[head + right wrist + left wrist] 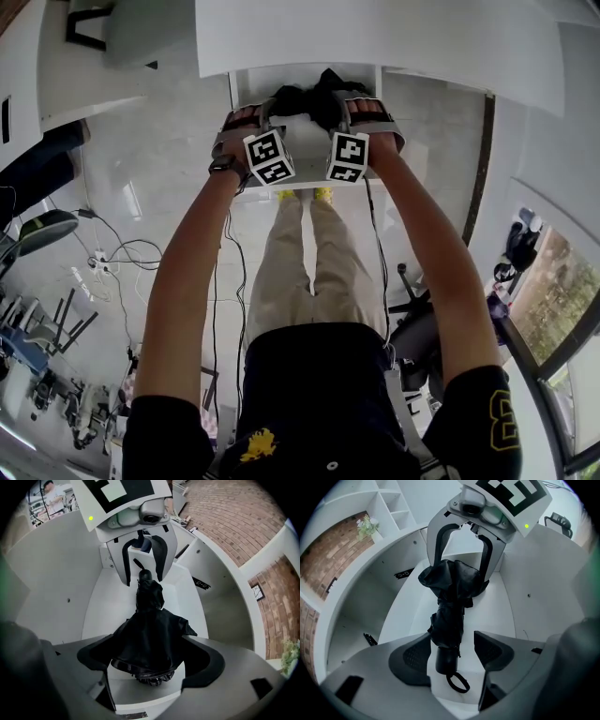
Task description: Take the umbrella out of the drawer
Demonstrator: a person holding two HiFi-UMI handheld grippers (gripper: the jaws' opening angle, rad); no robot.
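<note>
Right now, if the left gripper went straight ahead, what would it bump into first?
The black umbrella. Its handle end sits between the parted jaws of the left gripper, so going straight on would likely push into it almost at once.

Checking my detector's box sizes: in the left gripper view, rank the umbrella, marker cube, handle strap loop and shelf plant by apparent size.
1. umbrella
2. marker cube, partly cut off by the frame
3. strap loop and plant: these look alike, and the plant is far farther away.

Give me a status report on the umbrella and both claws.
Left claw open around handle. Right claw shut on canopy. Umbrella in drawer. Nothing blocking.
</note>
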